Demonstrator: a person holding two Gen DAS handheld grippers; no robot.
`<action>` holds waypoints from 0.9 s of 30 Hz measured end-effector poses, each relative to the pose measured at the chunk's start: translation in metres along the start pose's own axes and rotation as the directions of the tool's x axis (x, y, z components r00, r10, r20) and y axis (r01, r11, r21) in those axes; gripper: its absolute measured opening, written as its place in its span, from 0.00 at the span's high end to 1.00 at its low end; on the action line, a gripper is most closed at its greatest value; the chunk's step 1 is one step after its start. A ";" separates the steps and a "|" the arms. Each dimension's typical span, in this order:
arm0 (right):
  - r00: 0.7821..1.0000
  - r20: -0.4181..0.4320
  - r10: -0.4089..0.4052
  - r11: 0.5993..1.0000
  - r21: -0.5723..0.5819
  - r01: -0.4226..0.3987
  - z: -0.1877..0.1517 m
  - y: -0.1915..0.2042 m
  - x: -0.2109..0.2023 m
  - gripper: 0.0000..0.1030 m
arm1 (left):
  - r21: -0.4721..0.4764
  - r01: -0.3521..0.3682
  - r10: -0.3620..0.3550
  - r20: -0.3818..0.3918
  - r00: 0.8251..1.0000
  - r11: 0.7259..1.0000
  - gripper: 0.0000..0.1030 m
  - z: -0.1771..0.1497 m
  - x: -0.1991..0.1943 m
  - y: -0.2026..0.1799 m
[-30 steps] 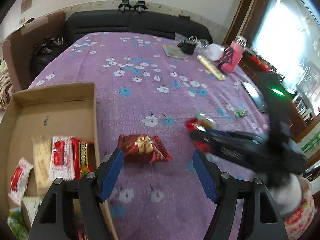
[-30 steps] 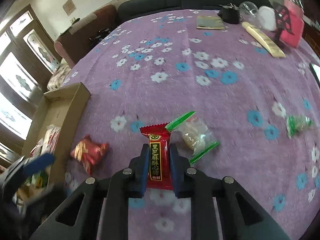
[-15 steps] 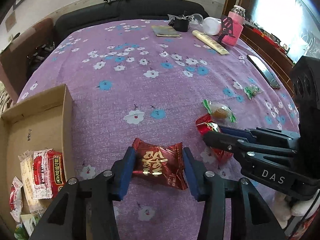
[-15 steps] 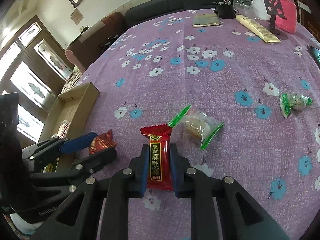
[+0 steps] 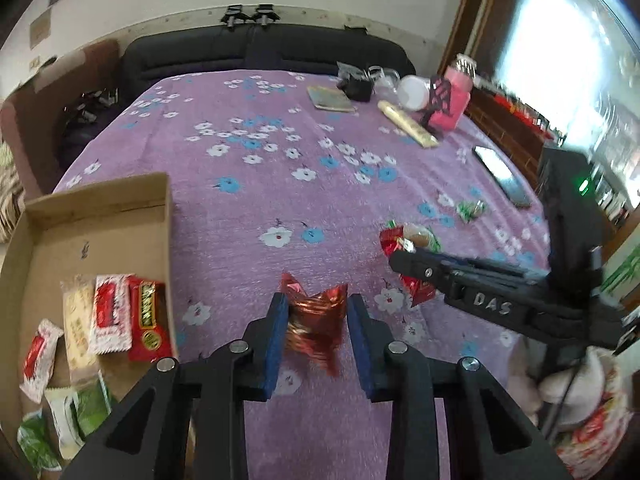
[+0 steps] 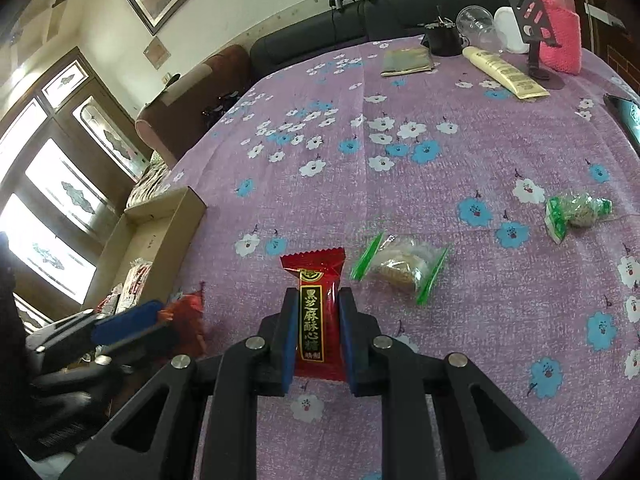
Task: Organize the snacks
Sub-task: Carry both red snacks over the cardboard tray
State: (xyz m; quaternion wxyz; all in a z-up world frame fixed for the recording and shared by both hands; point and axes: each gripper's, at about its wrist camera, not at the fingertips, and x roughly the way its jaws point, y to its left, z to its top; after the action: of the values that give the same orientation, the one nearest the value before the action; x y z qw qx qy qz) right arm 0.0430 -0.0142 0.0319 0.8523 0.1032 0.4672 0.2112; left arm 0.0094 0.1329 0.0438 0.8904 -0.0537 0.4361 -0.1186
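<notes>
My left gripper (image 5: 316, 320) is shut on a crinkled dark red foil snack (image 5: 316, 326) and holds it above the purple flowered cloth. My right gripper (image 6: 316, 316) is shut on a red candy bar with a black label (image 6: 314, 312); it also shows in the left wrist view (image 5: 414, 286). An open cardboard box (image 5: 100, 204) with several packets lies at the left, also seen in the right wrist view (image 6: 160, 220). A clear green-edged snack (image 6: 400, 266) and a small green-wrapped snack (image 6: 576, 212) lie on the cloth at the right.
At the table's far right stand a pink bottle (image 5: 456, 100), a cream tube (image 5: 408, 124), a flat packet (image 5: 330, 98), a black cup (image 5: 358, 86) and a phone (image 5: 502, 174). A dark sofa (image 5: 260, 52) runs behind the table.
My left gripper has closed on the red foil snack and lifted it off the cloth. My right gripper still holds the red candy bar, raised a little.
</notes>
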 end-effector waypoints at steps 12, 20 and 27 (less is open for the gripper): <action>1.000 -0.002 0.003 0.999 0.041 -0.003 -0.011 -0.008 -0.001 0.83 | 0.081 -0.057 0.065 -0.102 0.993 0.995 0.37 -0.009 0.047 -0.022; 1.000 0.013 0.004 0.999 0.032 -0.004 -0.012 -0.008 -0.004 0.83 | 0.099 -0.045 0.052 -0.069 0.996 0.994 0.52 -0.017 0.040 -0.034; 0.999 0.038 0.015 1.000 0.014 -0.015 -0.010 0.000 -0.012 0.82 | -0.020 -0.016 0.017 0.027 0.999 1.000 0.52 -0.015 -0.015 0.001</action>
State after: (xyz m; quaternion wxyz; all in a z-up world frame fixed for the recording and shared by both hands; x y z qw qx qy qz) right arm 0.0290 -0.0198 0.0357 0.8586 0.1167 0.4518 0.2124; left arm -0.0114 0.1384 0.0460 0.8967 -0.0605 0.4254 -0.1063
